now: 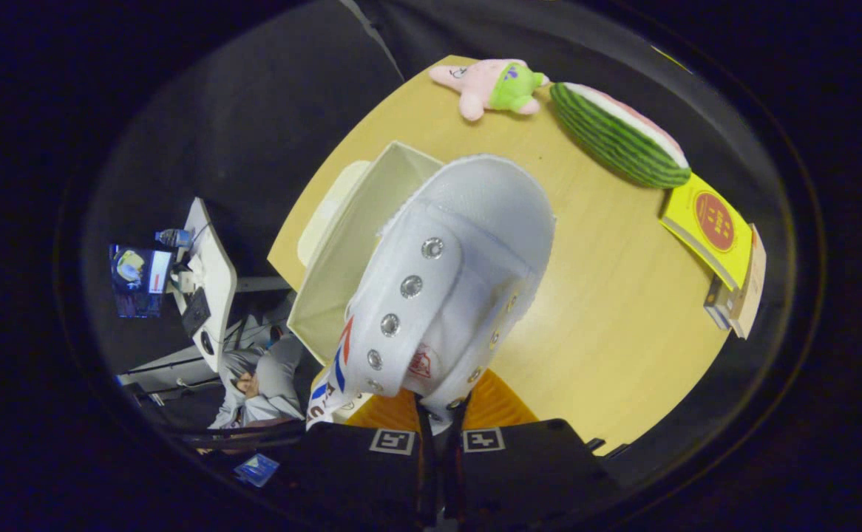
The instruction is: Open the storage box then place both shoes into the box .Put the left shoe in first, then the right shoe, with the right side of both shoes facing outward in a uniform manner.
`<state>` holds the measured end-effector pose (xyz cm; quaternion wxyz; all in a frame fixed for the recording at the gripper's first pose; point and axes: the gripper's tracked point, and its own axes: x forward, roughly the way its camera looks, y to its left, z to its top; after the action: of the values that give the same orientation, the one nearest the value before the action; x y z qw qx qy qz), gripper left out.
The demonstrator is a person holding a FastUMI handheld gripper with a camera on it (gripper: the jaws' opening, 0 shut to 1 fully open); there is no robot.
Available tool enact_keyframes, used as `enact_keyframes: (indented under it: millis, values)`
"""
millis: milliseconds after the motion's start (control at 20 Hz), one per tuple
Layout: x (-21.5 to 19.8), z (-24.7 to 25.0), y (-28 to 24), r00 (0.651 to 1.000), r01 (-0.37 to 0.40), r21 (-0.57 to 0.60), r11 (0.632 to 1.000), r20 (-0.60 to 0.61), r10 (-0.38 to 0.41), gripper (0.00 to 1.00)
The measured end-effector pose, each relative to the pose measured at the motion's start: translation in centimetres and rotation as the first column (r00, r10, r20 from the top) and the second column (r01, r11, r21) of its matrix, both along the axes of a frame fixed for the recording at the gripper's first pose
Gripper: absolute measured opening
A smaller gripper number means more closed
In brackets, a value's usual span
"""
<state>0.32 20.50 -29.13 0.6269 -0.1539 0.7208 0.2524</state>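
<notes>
Closest to the lens, the gripper (438, 425) has its two fingers drawn nearly together, pinching the back rim of a white shoe (453, 273) between them. That shoe hangs up off the table (608, 310), toe pointing away from the fingers, its tongue and a row of metal eyelets facing the camera, with red and blue stripes along the side nearer the box. Its toe overlaps the rim of the open box (350, 244), a pale, square-sided container standing on the wooden table just beside the shoe. A pale lid-like piece (327, 210) lies against the far side of the box. Something orange (501, 406) shows under the shoe's heel, just ahead of the fingers; what it is cannot be told. Farther across the table lie a pink and green plush toy (491, 86), a watermelon-slice plush (619, 134) next to it, and a yellow book (708, 227) on top of other books at the table's edge. Off the table, past the box, a person in grey clothes (261, 384) sits low beside a white desk (213, 284).
</notes>
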Motion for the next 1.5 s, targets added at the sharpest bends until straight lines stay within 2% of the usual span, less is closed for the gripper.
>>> enact_keyframes:
  millis: [200,300,400,450,650,700,850,1000,1200,1300,1400,1500]
  values:
    - [0.8,-3.3,0.6,0.999,0.032,-0.067,0.997,-0.028,-0.034,0.10]
    - [0.4,-3.9,0.8,0.997,0.058,-0.071,0.996,-0.049,-0.062,0.15]
    - [-0.1,-4.4,0.9,0.990,0.115,-0.061,0.991,-0.073,-0.119,0.37]
    - [-0.4,-4.2,1.0,0.987,0.131,-0.047,0.990,-0.083,-0.135,0.52]
    - [-0.1,-3.2,0.6,0.989,0.145,-0.013,0.989,-0.010,-0.146,0.74]
    - [-0.1,-2.4,0.5,0.987,0.159,0.003,0.987,0.013,-0.159,0.77]
    - [0.2,-0.1,0.4,0.966,0.242,0.077,0.967,0.079,-0.248,0.78]
    - [0.9,2.7,-0.6,0.923,0.312,0.149,0.938,0.184,-0.337,0.79]
    - [1.4,7.2,-3.1,0.827,0.364,0.249,0.898,0.358,-0.434,0.80]
    - [2.5,9.6,-5.3,0.729,0.386,0.305,0.870,0.477,-0.491,0.80]
    - [2.8,12.4,-7.1,0.617,0.388,0.371,0.844,0.576,-0.537,0.80]
    - [2.7,15.3,-8.9,0.496,0.359,0.408,0.839,0.679,-0.542,0.81]
